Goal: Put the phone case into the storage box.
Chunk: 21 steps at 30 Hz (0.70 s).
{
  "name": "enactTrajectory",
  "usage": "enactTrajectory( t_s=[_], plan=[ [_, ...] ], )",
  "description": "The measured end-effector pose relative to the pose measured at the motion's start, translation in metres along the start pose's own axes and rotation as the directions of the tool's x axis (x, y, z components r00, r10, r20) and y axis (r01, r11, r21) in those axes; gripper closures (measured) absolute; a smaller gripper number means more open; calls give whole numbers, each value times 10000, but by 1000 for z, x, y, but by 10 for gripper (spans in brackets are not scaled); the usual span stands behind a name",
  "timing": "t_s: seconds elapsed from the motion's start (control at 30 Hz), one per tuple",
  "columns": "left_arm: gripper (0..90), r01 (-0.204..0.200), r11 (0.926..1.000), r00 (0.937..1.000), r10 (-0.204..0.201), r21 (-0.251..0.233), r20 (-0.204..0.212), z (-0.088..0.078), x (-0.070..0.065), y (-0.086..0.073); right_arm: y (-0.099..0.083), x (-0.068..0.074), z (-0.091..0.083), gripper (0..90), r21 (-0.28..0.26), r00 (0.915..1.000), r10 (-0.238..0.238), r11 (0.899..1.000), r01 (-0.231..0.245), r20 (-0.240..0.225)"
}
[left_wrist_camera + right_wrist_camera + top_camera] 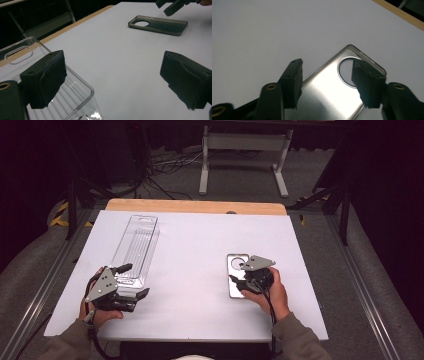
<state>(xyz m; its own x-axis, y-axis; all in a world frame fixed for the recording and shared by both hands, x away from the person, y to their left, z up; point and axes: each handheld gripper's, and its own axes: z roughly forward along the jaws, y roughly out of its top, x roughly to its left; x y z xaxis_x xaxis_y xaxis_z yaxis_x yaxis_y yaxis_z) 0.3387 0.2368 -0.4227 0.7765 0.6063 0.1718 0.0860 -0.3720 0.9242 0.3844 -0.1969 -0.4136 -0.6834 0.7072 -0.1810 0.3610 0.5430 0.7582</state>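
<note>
Mostly smooth, clear ribbed plastic tray (pixel 135 245), glossy rectangular phone case (pixel 235 270), round cutout

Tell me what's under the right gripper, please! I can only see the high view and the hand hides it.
Observer: A phone case lies flat there. The right gripper is open, one jaw on each side above the case.
Operator: Does the case have a hole?
Observer: Yes, a round hole near one end, partly behind one jaw.
Operator: What's the left gripper doing?
Observer: The left gripper is open too. One jaw hangs over the rim of a clear plastic tray, the other over the bare white table.
</note>
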Motion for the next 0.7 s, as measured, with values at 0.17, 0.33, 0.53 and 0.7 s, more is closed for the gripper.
enactTrajectory(
  t_s=[0.17,0.33,0.53,0.7],
  plan=[
    [73,-30,10000,10000,30,41,11,1,0,0,2,-6,1,246,291,9973,96,9995,-118,726],
    [68,-38,10000,10000,38,68,-47,2,-1,0,11,-19,-1,243,375,9935,25,9993,-68,1138],
    [66,-66,9999,10000,65,126,25,5,-1,0,19,-38,6,203,755,9930,527,9953,-609,1055],
    [65,58,9999,9998,-60,91,211,7,-1,-1,31,-56,24,240,1859,9904,854,9770,-1046,1083]
  ],
)
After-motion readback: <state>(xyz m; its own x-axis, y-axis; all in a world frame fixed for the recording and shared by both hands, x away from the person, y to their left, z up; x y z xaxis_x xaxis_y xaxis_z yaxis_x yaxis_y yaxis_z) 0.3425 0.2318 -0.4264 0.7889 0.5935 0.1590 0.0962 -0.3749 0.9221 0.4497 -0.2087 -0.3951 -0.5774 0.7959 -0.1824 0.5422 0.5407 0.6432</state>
